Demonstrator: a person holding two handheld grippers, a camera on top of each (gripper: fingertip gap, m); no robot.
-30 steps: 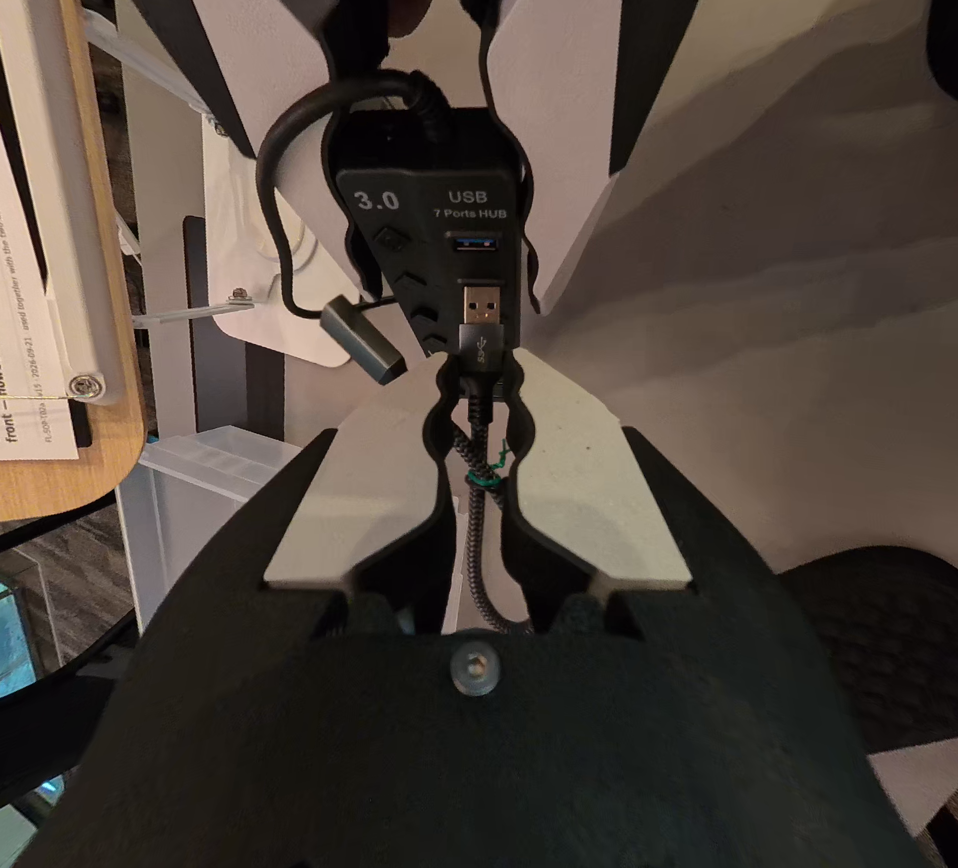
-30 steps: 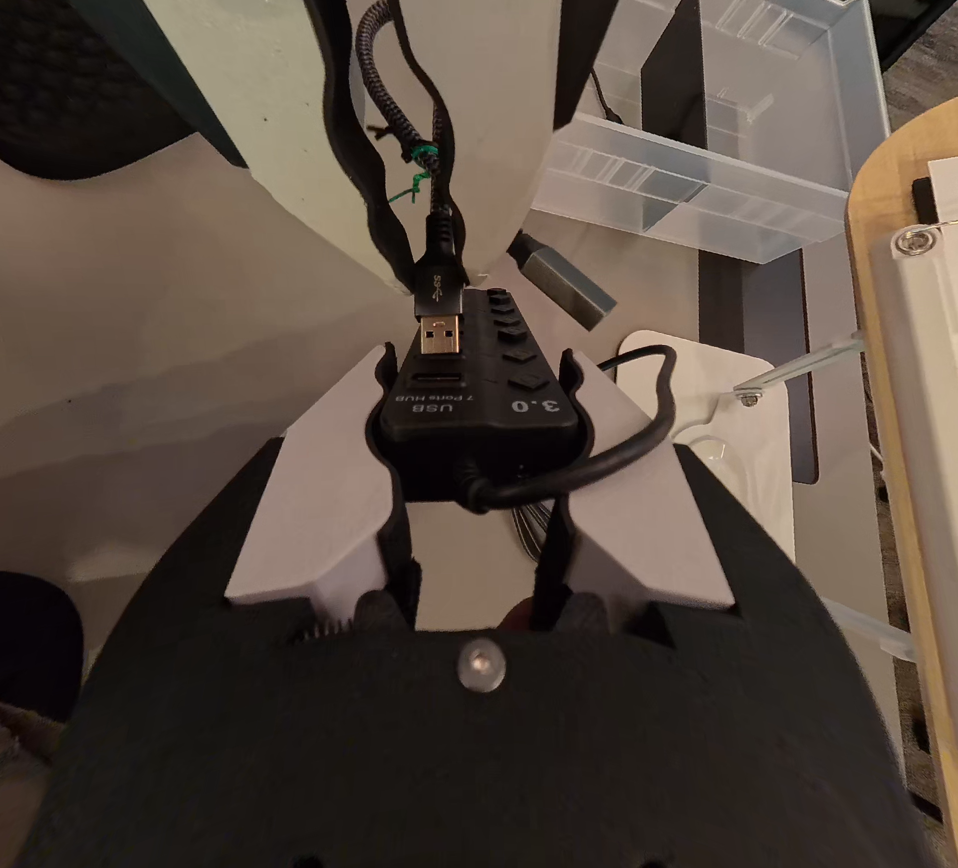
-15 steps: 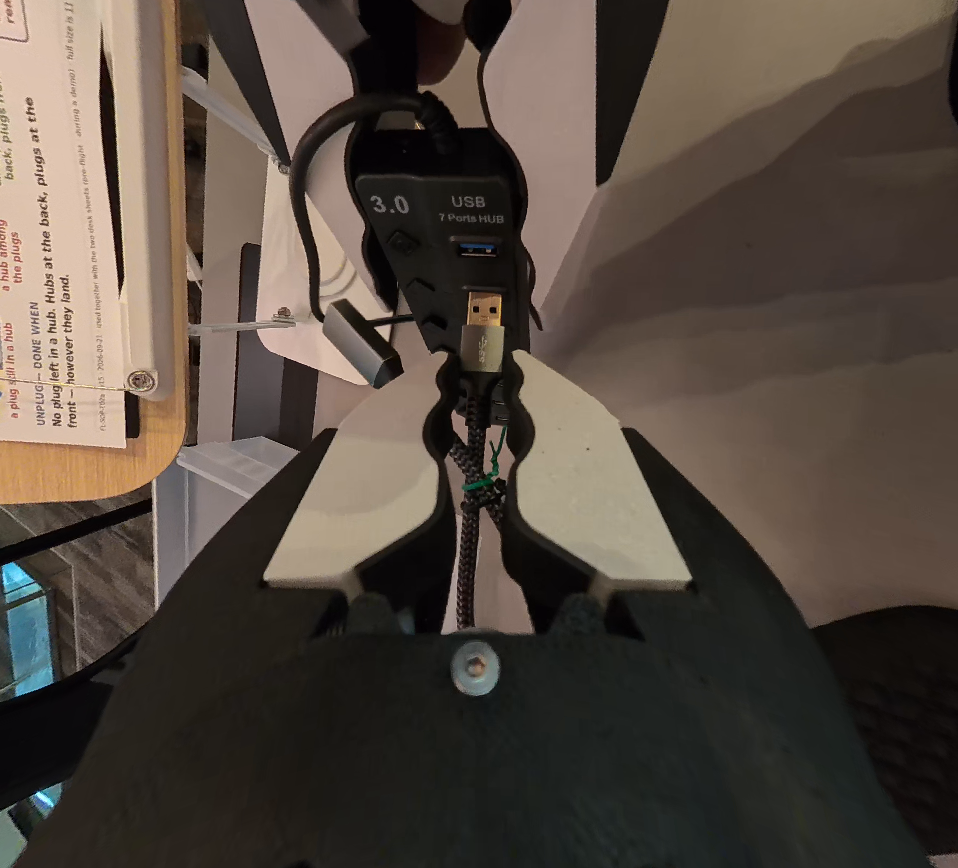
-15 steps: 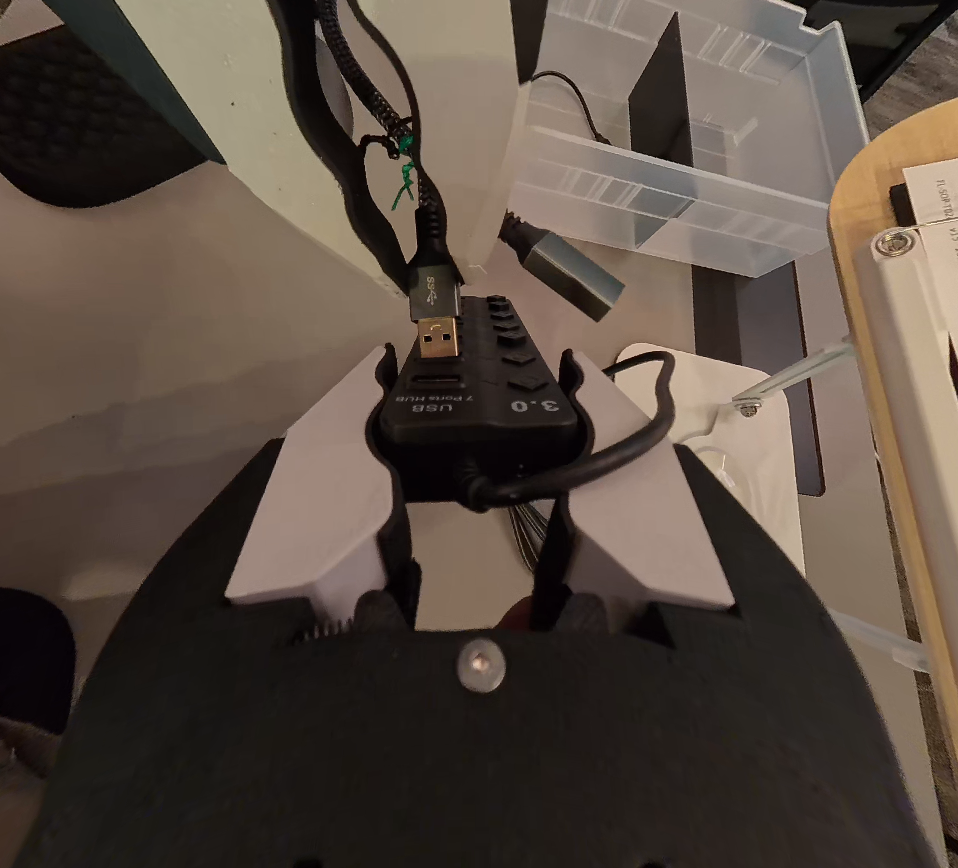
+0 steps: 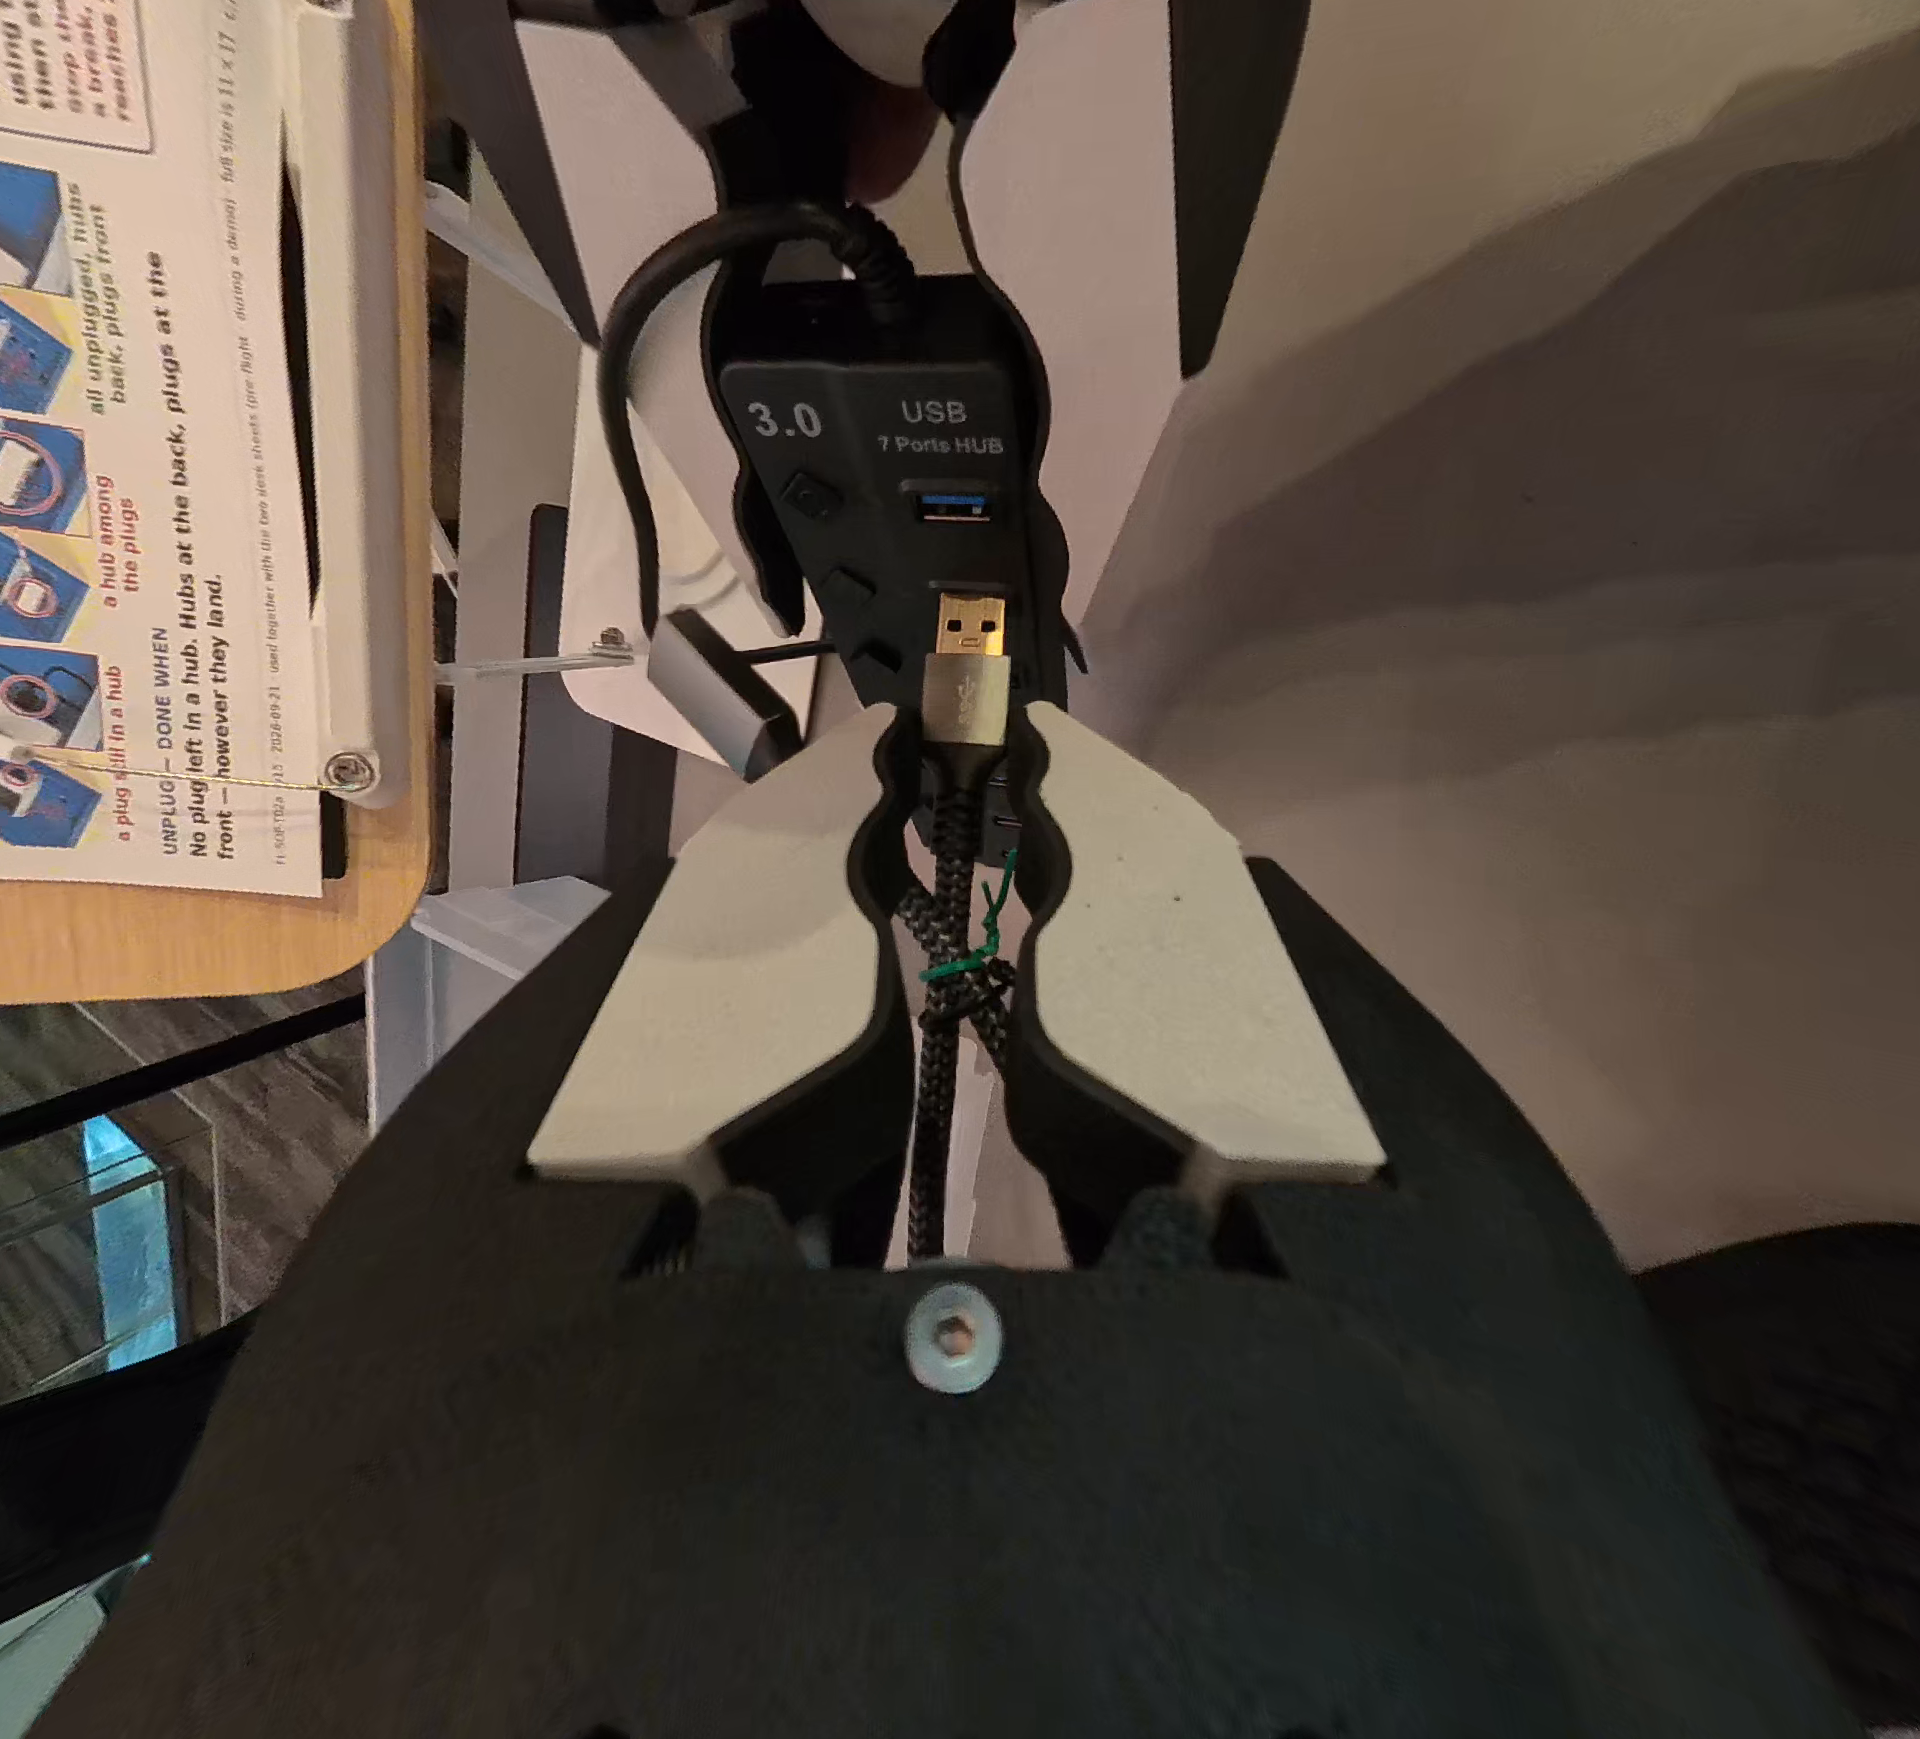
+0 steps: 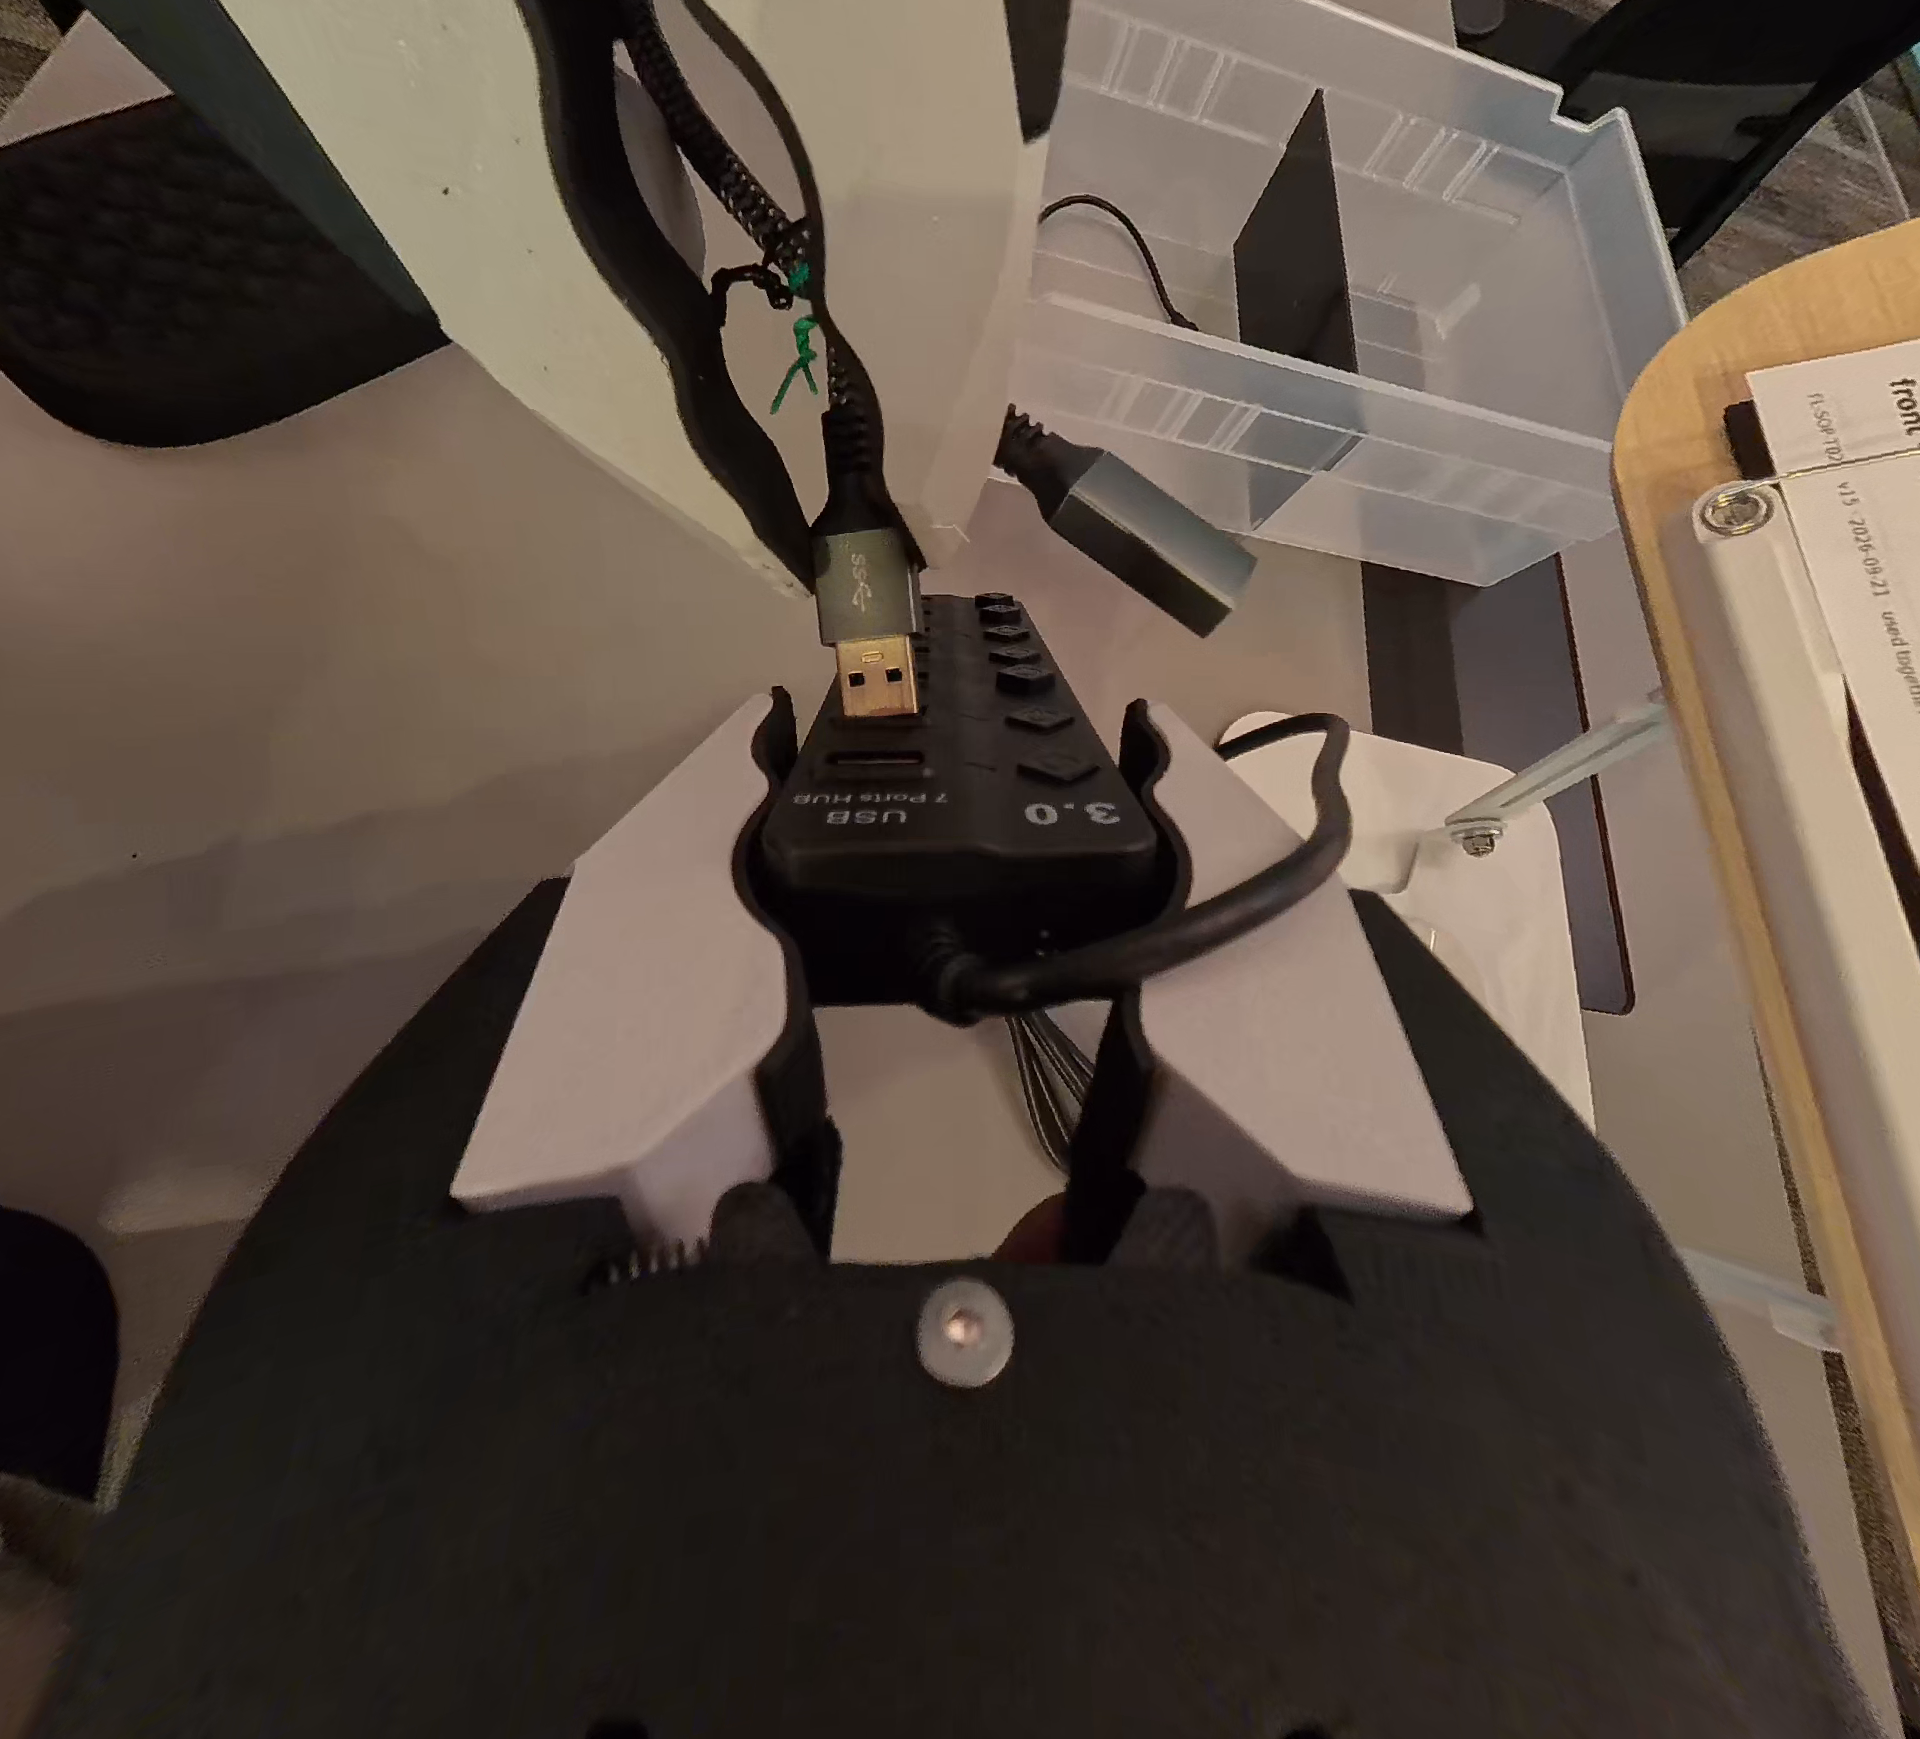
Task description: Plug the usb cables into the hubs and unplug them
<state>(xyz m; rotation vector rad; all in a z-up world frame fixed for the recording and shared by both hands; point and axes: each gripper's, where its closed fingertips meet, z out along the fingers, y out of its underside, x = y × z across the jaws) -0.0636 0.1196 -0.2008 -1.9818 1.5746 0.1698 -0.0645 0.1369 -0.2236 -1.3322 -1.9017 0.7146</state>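
My left gripper (image 5: 961, 733) is shut on the grey shell of a braided USB cable's plug (image 5: 968, 671); its gold tip points at the hub. My right gripper (image 6: 956, 744) is shut on a black multi-port USB hub (image 6: 966, 796), which also shows in the left wrist view (image 5: 883, 463) held by the far gripper. In the right wrist view the plug (image 6: 868, 629) hangs tilted just above the hub's top face, outside any port. A blue port (image 5: 945, 505) near the hub's end stands empty. The hub's own grey plug (image 6: 1143, 546) dangles loose beside it.
A clear plastic bin (image 6: 1351, 318) with a black divider lies behind the hub. A wooden board (image 5: 353, 442) with a printed sheet under a clear holder stands at the left, and shows at the right in the right wrist view (image 6: 1766, 650). A white table (image 5: 1507, 650) lies below. My left and right fingertips are right by each other.
Both grippers have shifted so the board and bin come further into view. The plug has tilted a little over the hub's top face; it stays outside the ports.
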